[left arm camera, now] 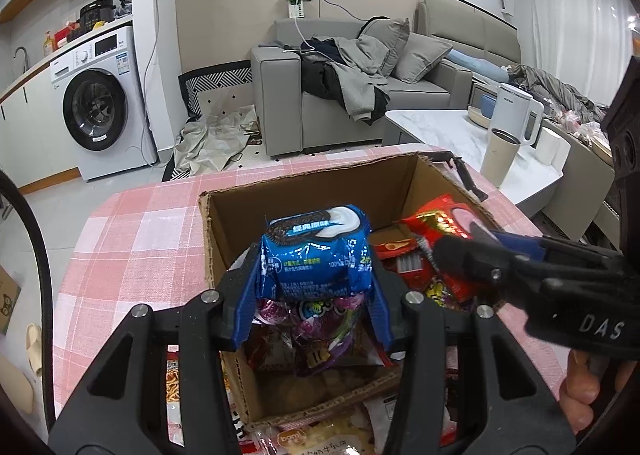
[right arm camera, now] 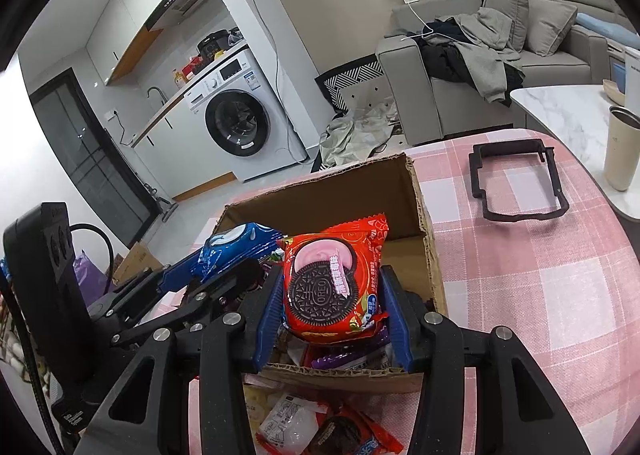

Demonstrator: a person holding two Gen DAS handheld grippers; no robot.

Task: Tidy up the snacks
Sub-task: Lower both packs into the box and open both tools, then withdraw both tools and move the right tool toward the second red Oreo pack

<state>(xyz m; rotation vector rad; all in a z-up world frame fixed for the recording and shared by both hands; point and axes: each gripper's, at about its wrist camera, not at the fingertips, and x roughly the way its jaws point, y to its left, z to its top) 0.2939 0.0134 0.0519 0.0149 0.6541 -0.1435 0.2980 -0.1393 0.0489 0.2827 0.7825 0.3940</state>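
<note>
Cardboard box (right arm camera: 424, 215) on the counter (right arm camera: 560, 275), snack packets (left arm camera: 320, 327) inside; a frame (right arm camera: 516, 183) lies right of it, loose packets (right arm camera: 296, 423) before it, sofa (left arm camera: 360, 95) and washing machine (left arm camera: 100, 107) behind.

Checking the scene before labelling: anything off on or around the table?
Some snack packets lie loose on the table outside the cardboard box. A black frame sits alone on the checked cloth. Behind, a crumpled sheet is on the floor and clothes are heaped on the sofa.
</note>
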